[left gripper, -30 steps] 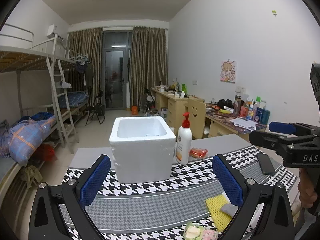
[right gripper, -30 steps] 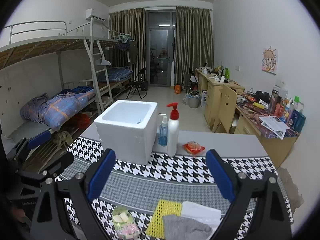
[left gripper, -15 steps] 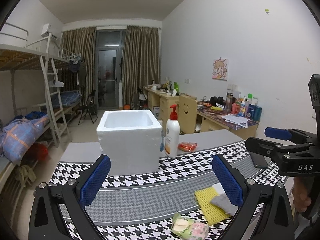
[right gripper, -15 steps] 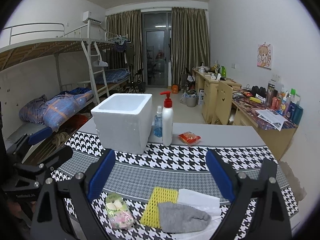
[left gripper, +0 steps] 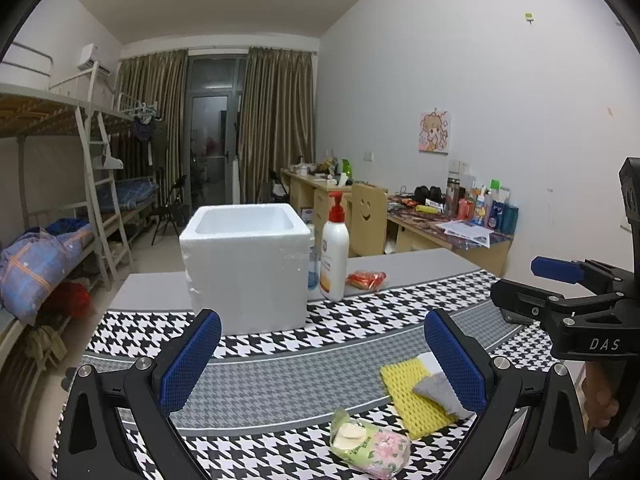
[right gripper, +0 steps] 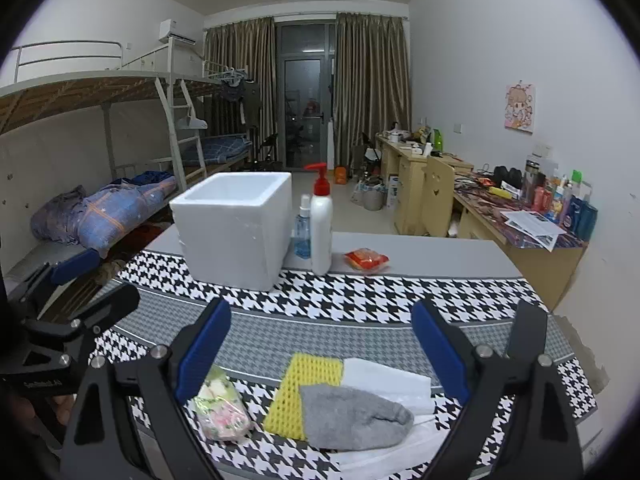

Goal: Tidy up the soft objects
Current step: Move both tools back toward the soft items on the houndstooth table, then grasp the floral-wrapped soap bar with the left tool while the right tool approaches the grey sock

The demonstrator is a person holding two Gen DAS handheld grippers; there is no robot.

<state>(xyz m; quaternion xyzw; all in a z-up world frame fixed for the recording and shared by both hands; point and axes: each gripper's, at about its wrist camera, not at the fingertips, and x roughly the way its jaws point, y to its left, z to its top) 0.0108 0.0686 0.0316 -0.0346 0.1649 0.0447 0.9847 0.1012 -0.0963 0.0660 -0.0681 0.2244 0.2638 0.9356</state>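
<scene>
Nothing sorted yet: both tongs spread and empty above the soft things.

Left gripper (left gripper: 322, 354), low centre of the left view, spread wide with nothing between the blue pads; right gripper (right gripper: 322, 346), low centre of the right view, likewise spread and bare. Under the right one, at the bottom of that frame: grey sock (right gripper: 354, 416) lying over yellow mesh sponge (right gripper: 306, 392) and white cloth (right gripper: 386, 376), with floral tissue pack (right gripper: 220, 410) just to their left, all flat on the houndstooth mat (right gripper: 360, 296). Further up, centre left, white foam box (right gripper: 236, 228) standing open, apparently empty as far as the inside shows. Beside it, to the right, pump bottle (right gripper: 321, 224), blue spray bottle (right gripper: 303, 232) and red snack packet (right gripper: 366, 259). Judged from this: start of the job, every soft piece still to be lifted, presumably into the box.
</scene>
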